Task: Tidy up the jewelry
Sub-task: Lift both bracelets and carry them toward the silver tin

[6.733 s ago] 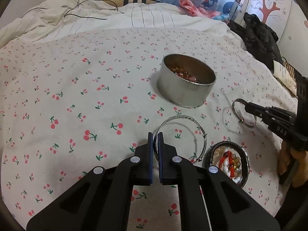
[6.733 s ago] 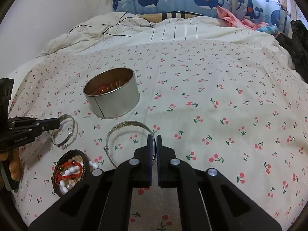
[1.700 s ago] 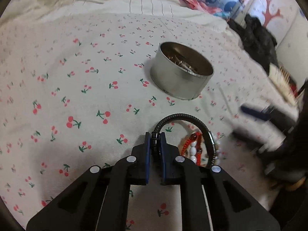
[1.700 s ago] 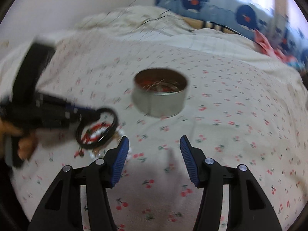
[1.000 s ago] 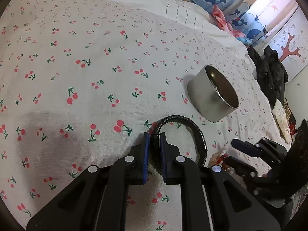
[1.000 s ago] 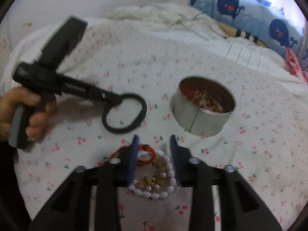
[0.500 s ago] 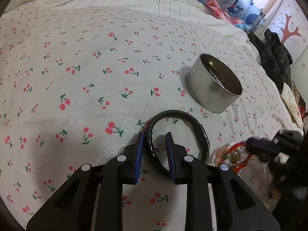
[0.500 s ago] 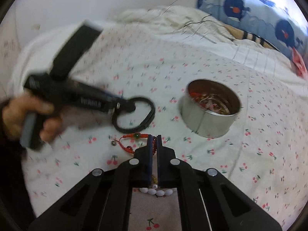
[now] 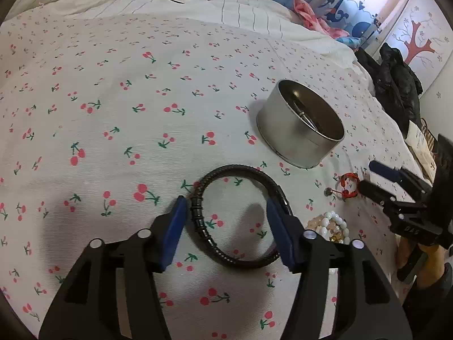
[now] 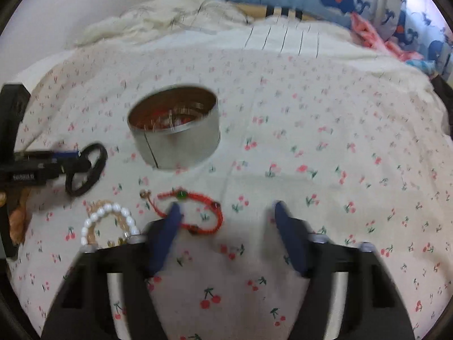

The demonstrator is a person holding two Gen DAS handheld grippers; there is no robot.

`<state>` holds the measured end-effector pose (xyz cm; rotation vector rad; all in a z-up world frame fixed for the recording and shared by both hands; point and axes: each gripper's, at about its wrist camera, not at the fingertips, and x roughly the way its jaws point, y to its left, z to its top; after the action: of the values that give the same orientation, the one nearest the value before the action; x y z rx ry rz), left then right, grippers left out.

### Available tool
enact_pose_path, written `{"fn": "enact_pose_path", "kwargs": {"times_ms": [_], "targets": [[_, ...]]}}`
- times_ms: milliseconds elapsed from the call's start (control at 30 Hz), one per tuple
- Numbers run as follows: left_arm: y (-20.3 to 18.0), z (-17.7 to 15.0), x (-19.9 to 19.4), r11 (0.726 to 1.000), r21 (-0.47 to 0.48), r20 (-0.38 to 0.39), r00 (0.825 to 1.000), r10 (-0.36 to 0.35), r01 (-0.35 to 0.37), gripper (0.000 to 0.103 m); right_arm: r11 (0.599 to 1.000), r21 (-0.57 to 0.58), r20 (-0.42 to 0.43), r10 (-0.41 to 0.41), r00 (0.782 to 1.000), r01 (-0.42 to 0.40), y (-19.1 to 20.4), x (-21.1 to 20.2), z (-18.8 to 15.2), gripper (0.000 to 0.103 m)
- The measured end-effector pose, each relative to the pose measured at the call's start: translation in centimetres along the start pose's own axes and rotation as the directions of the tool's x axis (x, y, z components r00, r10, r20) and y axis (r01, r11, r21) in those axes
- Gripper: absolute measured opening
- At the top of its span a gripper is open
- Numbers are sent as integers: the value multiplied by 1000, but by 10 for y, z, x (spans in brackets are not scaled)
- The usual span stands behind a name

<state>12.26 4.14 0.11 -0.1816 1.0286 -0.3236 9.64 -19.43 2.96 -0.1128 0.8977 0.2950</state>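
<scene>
Both grippers are letting go compared with a moment ago: left gripper (image 9: 226,226), which was clamped on the black braided bracelet (image 9: 240,215), is opening its jaws, and the bracelet is now lying flat on the cherry-print bedsheet (image 9: 113,113), its band sitting between the spread blue pads with neither pressing on it. Right gripper (image 10: 226,226), pinched shut on the red cord bracelet (image 10: 198,212) half a second back, is also opening; the cord is lying loose on the sheet, its left part under or touching the left finger, nothing gripped. Right view is blurring, so the hand is probably shifting sideways. White bead bracelet (image 10: 107,221) is resting just beside the red cord, near the black one. Round metal tin (image 10: 175,130) is standing well behind all three, with some jewelry already inside. Judging from this, pieces are being separated and laid out, so regrasping and dropping each into the tin is likely coming next.
</scene>
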Motion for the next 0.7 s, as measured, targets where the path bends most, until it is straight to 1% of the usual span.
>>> {"fn": "enact_pose_path", "kwargs": {"times_ms": [33, 100, 133, 167, 200, 233, 267, 333, 367, 467, 533, 600, 700], "targets": [[-2, -1, 1, 1000, 10, 2, 1000, 9, -9, 59, 1000, -3, -8, -5, 1000, 5, 0, 2, 0, 68], [-10, -2, 2, 998, 50, 4, 999, 46, -46, 60, 999, -24, -53, -25, 998, 23, 4, 15, -4, 67], [-12, -2, 2, 997, 59, 6, 999, 53, -53, 60, 999, -37, -58, -27, 998, 25, 6, 18, -5, 58], [-13, -2, 1, 996, 69, 7, 999, 53, -53, 55, 998, -53, -59, -28, 998, 25, 9, 19, -5, 45], [-14, -2, 0, 995, 77, 6, 998, 59, -59, 37, 997, -67, -55, -28, 998, 25, 12, 19, -5, 36], [-14, -2, -2, 994, 90, 5, 998, 62, -63, 26, 997, -79, -53, -31, 998, 27, 15, 17, -5, 13], [-15, -1, -4, 993, 105, 9, 998, 57, -57, 13, 996, -81, -52, -36, 998, 32, 14, 17, -5, 7], [-18, -1, -10, 993, 110, 31, 999, 38, -42, 10, 998, -67, -41, -19, 999, 16, 12, 14, -5, 4], [-22, -1, -14, 991, 125, 54, 998, 32, -39, 10, 999, -51, -26, -6, 1000, 4, 9, 10, -4, 4], [-28, -2, -22, 988, 147, 83, 996, 32, -45, 10, 999, -1, 15, 36, 999, -36, 2, -1, 0, 4], [-26, -1, -21, 988, 144, 81, 996, 38, -49, 10, 998, 23, 29, 55, 998, -56, -2, -4, 3, 4], [-23, -1, -18, 990, 132, 70, 997, 43, -52, 10, 999, 22, 19, 31, 999, -31, -3, -2, 2, 4], [-22, -1, -15, 990, 129, 63, 997, 49, -57, 10, 999, 20, 22, 31, 999, -31, 0, -2, 3, 4]]}}
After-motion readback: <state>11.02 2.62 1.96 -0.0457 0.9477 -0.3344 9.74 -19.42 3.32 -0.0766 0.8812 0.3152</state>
